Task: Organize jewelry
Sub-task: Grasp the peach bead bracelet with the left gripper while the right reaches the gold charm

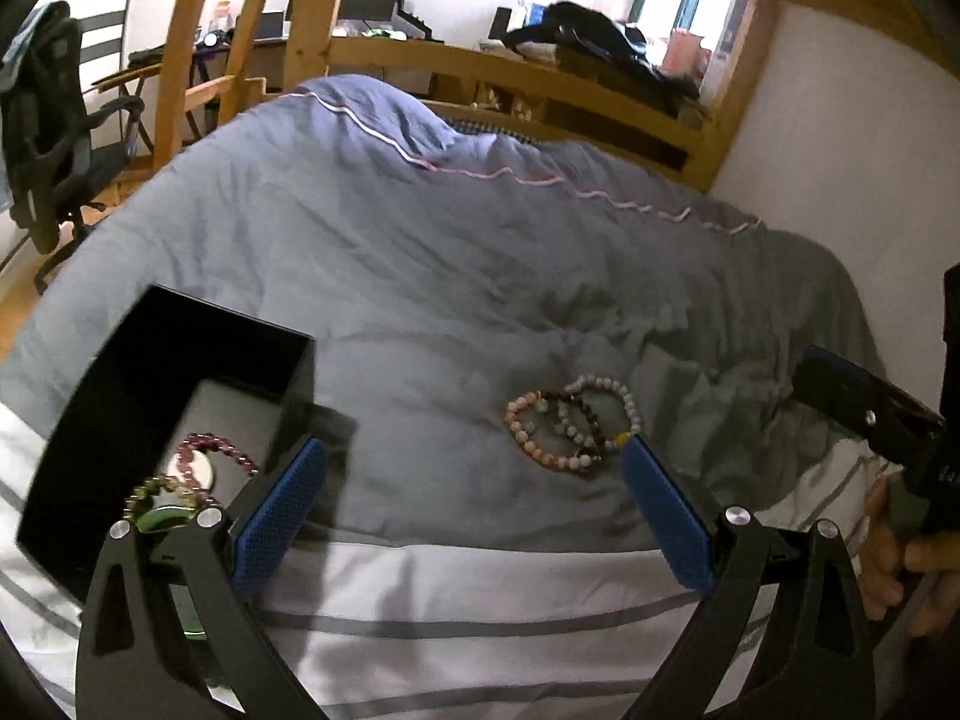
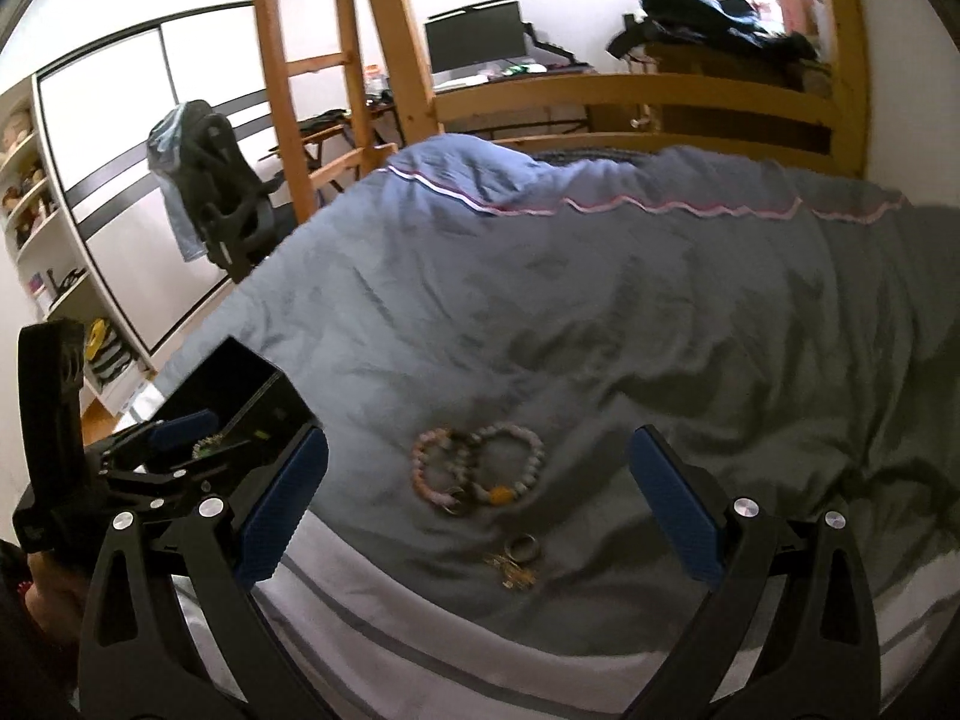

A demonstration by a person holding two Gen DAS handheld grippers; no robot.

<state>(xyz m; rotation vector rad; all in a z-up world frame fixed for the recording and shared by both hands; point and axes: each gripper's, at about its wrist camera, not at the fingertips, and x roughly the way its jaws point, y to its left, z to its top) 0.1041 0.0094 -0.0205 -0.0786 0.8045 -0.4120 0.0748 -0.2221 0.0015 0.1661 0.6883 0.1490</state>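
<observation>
Left gripper (image 1: 474,516) agape; bracelets (image 1: 573,423) beyond

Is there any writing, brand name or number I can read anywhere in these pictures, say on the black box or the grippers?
None can be read.
Black box: no print visible.
Right gripper's body: faint pale marks, too blurred to read.
Items on the far desk: too small to read.

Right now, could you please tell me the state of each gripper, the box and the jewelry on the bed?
left gripper: open, empty.
right gripper: open, empty.
black box: open-topped, upright on the bed, two bracelets inside.
bead bracelets: overlapping pile on the duvet, outside the box.
rings: loose on the duvet, nearer the camera than the bracelets.
duvet: rumpled.
</observation>
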